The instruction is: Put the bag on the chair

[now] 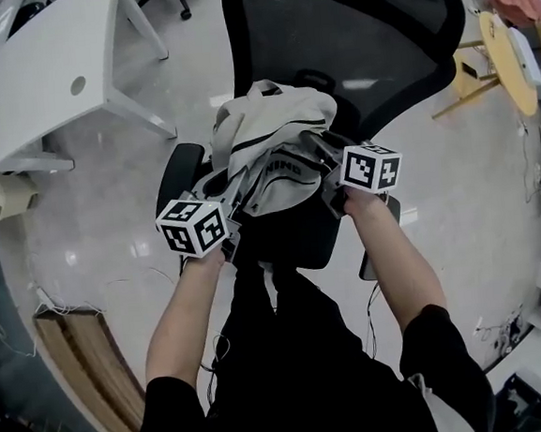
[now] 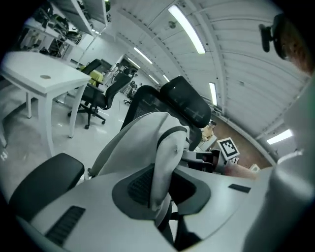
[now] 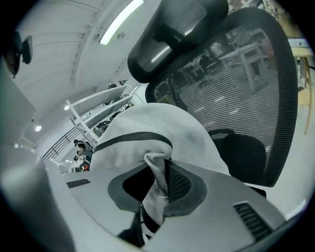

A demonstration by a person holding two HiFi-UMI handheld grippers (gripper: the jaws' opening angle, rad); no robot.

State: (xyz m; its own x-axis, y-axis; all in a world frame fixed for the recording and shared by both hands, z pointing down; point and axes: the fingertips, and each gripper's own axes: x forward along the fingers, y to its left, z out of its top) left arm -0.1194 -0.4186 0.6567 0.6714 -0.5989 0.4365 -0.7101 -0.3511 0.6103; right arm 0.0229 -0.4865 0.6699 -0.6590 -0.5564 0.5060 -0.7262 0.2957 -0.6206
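Bag (image 1: 270, 154), pale with dark trim, sits on the seat (image 1: 287, 242) of the black mesh office chair (image 1: 360, 52), straight ahead of our two grippers and spanning the space between them. Our left gripper (image 2: 162, 189) has its jaws a little apart. A fold of the fabric stands between them against the left pad, with a dark gap on the other side. Our right gripper (image 3: 153, 187) shows likewise: jaws slightly parted, a fold lying on the right pad, clear of the left. Beyond both jaws rises the backrest (image 3: 246, 88); an armrest (image 2: 44, 179) lies left of the left gripper.
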